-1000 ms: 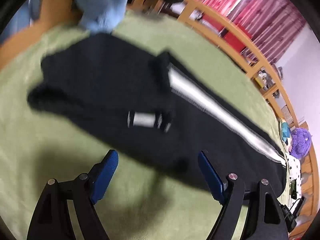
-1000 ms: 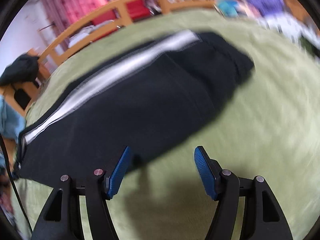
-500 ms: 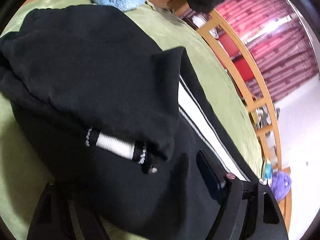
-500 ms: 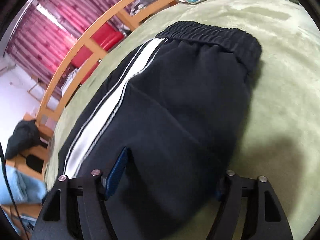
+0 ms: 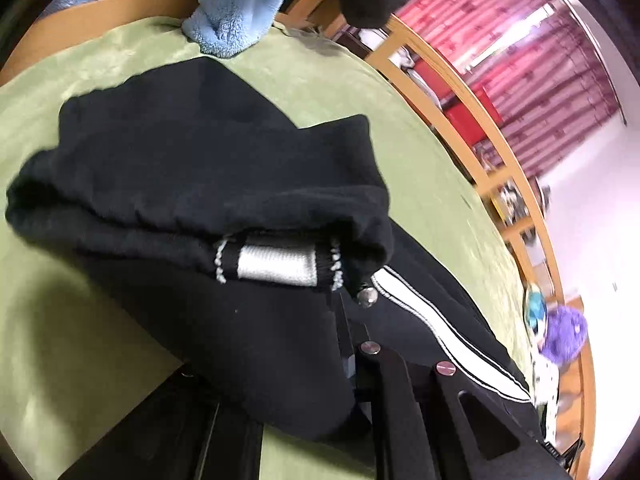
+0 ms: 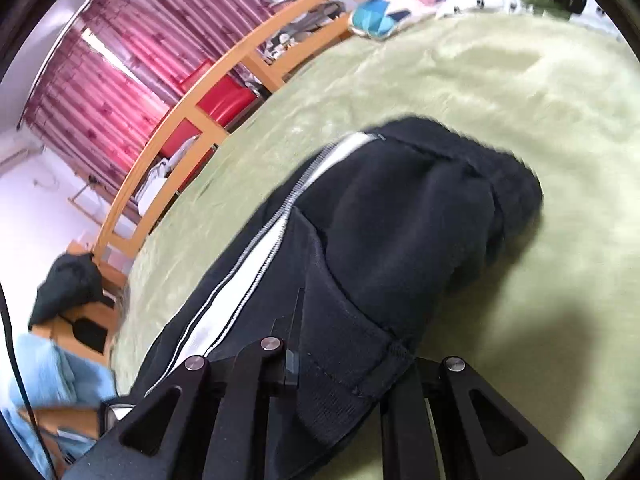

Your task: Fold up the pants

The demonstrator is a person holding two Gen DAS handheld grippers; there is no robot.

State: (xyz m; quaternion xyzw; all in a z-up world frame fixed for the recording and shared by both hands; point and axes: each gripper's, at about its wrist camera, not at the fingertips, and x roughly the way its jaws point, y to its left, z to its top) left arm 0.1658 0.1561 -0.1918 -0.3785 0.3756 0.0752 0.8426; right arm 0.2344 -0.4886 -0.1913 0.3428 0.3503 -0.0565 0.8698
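The pants point(image 5: 224, 184) are black with a white side stripe point(image 6: 240, 264) edged in thin white piping. They lie on the green bed cover point(image 5: 420, 160), partly doubled over: one cuff end with a white band point(image 5: 276, 266) rests folded on top of the leg. At the other end, the gathered fabric bunches loosely on the cover.

A home bedroom: green blanket point(image 6: 500, 80) on a wooden-railed bed point(image 6: 168, 128), red curtains point(image 6: 132, 52), plush toys point(image 5: 562, 334).
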